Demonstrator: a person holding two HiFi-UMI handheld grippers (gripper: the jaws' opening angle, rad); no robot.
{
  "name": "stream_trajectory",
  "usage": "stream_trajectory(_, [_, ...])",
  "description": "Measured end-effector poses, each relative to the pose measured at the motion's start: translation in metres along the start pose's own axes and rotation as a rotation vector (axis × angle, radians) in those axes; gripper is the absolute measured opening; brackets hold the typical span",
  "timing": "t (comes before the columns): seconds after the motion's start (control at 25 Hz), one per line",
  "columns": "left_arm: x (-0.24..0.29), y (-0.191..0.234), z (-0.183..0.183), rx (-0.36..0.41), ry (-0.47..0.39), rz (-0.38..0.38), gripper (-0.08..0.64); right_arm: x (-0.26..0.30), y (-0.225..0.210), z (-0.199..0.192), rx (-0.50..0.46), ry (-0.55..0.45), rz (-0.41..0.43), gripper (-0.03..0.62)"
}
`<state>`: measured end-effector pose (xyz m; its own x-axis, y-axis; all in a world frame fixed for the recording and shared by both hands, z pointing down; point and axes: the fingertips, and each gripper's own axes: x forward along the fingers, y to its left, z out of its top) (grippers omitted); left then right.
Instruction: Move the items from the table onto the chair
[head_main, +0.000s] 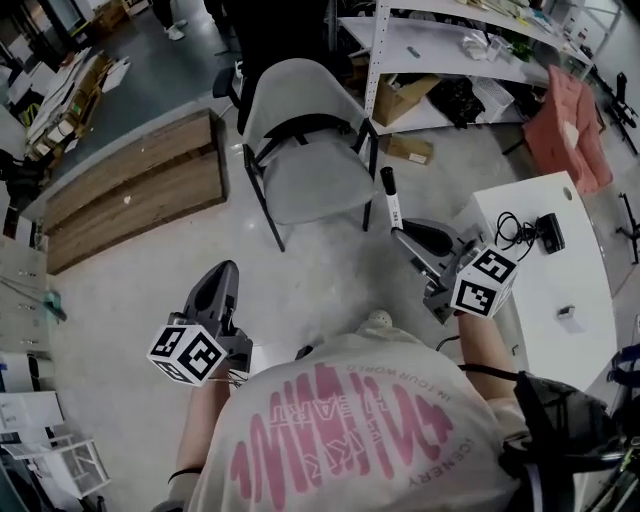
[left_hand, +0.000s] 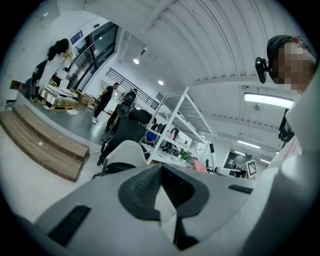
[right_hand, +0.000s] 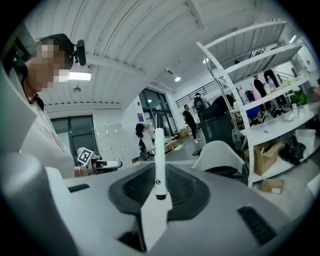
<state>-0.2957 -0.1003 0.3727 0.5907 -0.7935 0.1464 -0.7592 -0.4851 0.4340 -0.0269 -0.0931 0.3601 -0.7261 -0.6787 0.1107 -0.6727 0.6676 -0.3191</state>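
At twelve o'clock chair (head_main: 310, 180) sits bare; we carry a marker (head_main: 390, 198) pinched in right tongs (head_main: 402, 232); left tongs (head_main: 222, 275) pressed together, empty; desk (head_main: 545, 300) at three holds more.

The chair (head_main: 300, 165) has a matt grey plastic shell on black metal legs, and the pen (head_main: 390, 200) is smooth white plastic with a black cap. The table (head_main: 545, 290) top is smooth, white and faintly glossy, the bench (head_main: 135, 190) is rough brown wood, and the floor (head_main: 320, 270) is pale polished concrete. The left gripper (head_main: 222, 275) and right gripper (head_main: 402, 233) are matt grey plastic with ribbed black pads (right_hand: 185, 187).
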Motion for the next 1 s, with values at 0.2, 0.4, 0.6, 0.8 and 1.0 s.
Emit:
stream_trajectory(0.2, [0.004,0.013,-0.006,-0.053,-0.010,0.018,0.009,0.032,-0.018,-0.001,0.043,0.002,0.004,0.078])
stream_trajectory(0.4, [0.024,0.027,-0.007,-0.071,0.009,0.070,0.009,0.065,-0.050,-0.007,0.090,0.055,0.039,0.077])
stream_trajectory(0.6, [0.055,0.047,0.011,-0.062,0.012,0.118,0.009,0.112,-0.091,-0.015,0.149,0.114,0.072,0.077])
stream_trajectory(0.8, [0.093,0.067,0.032,-0.064,0.027,0.150,0.010,0.159,-0.137,-0.012,0.194,0.169,0.092,0.078])
stream_trajectory(1.0, [0.127,0.089,0.050,-0.078,0.021,0.190,0.009,0.203,-0.182,-0.012,0.227,0.223,0.099,0.078])
